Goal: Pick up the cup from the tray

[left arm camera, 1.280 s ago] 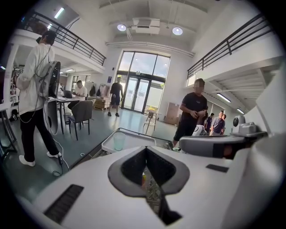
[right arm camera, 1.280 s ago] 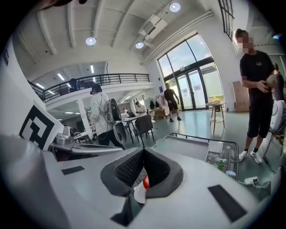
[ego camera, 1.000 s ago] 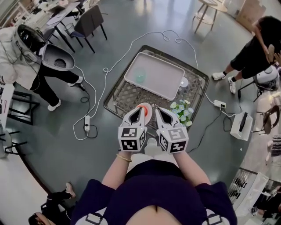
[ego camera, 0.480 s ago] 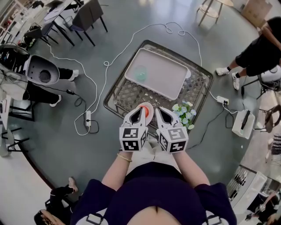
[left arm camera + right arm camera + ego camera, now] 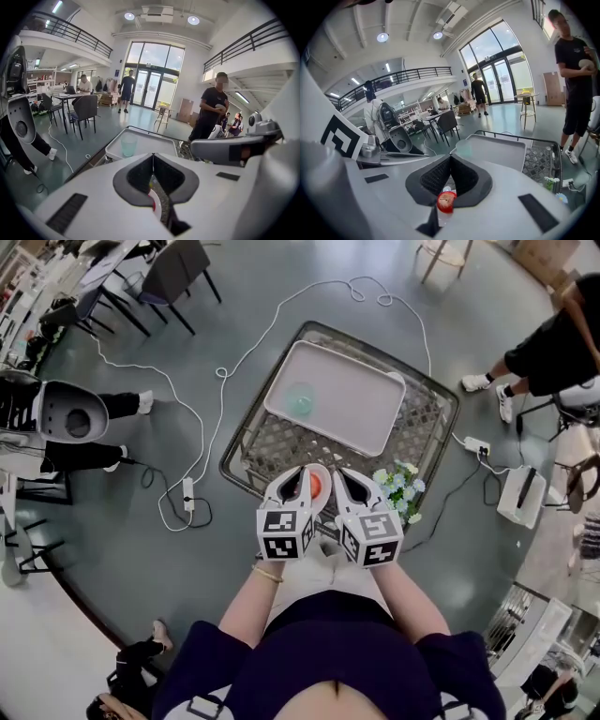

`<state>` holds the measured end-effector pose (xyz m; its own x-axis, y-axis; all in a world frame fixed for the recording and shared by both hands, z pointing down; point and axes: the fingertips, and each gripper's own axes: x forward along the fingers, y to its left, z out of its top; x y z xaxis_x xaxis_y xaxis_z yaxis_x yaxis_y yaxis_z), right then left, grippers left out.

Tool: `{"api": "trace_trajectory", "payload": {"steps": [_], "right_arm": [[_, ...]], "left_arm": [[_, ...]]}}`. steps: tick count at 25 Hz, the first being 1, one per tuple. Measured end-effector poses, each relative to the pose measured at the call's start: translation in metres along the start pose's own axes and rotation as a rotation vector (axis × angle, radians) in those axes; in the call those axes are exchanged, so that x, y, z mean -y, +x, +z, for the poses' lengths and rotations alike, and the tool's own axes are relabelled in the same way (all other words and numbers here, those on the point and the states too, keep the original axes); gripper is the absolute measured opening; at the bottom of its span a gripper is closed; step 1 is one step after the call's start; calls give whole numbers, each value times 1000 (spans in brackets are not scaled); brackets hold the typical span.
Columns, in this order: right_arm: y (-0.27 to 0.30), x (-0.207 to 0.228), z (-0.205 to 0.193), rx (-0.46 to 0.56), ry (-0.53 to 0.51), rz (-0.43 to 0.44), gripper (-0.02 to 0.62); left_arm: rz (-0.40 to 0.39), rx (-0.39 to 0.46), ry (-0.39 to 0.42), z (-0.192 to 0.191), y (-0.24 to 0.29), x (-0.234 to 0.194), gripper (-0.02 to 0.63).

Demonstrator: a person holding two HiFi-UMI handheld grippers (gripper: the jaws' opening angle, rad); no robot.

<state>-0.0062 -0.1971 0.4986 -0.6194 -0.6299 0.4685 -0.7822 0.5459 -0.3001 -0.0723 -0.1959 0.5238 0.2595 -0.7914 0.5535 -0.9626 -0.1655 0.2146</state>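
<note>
Left gripper (image 5: 298,476) and right gripper (image 5: 349,478) both pressed together, empty, mid-frame; cup (image 5: 301,401) stands upright on the tray's (image 5: 354,407) left part, upper centre; I judge it light, thin, probably plastic (small in view), slippery, so pinch mid-wall gently.

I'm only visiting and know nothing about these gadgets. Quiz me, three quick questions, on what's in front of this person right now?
1. True or false: the green cup stands on the white tray.
2. Pick one. The red fruit lies: A in the green cup; B on the white tray; C on a plate just ahead of the left gripper.
3. Fill in: the fingers of the left gripper and of the right gripper are ____.
Key: 1 true; 2 C; 3 shut, holding nothing.
</note>
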Motion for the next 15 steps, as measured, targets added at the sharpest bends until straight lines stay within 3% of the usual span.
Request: {"api": "trace_trajectory", "payload": {"steps": [12, 15], "right_arm": [[41, 12, -6, -43, 45, -27, 11], [50, 14, -11, -52, 61, -35, 9]], "left_arm": [[-25, -44, 9, -6, 60, -34, 13], [-22, -46, -1, -7, 83, -46, 90]]}}
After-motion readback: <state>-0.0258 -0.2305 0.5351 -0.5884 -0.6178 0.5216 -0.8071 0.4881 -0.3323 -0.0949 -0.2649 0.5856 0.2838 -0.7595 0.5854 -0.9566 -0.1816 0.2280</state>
